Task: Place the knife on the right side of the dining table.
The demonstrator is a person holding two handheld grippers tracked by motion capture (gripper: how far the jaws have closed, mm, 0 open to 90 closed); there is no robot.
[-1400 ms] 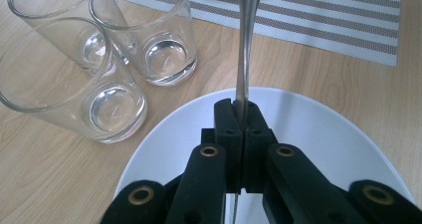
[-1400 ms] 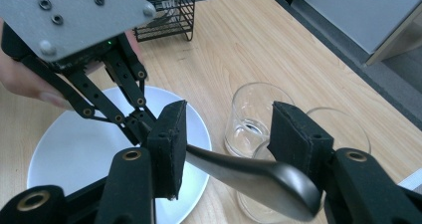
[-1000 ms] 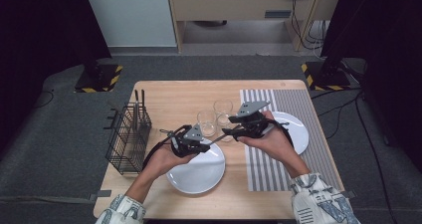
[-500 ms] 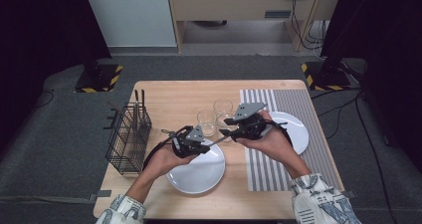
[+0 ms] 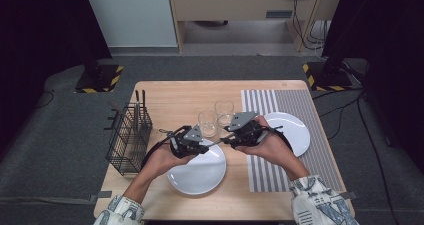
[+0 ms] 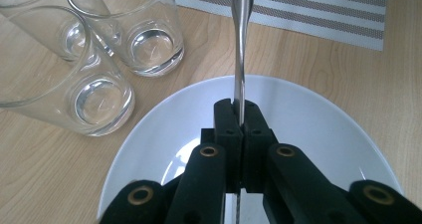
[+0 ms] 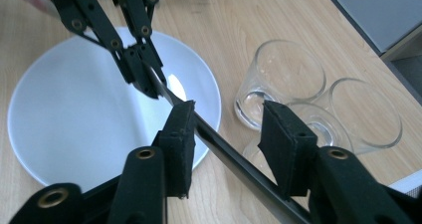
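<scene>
Knife (image 6: 241, 45) is pinched tight in the left gripper (image 6: 238, 115) over the near white plate (image 6: 318, 114), just beside two glasses (image 6: 149, 30). Right gripper view shows what the high view blurs: right gripper (image 7: 226, 129) jaws spread apart around the blade.

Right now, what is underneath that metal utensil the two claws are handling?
Under the metal utensil lies a white plate on the wooden table. The left claw clamps it and covers part of the plate; the utensil's ends are hidden.
</scene>
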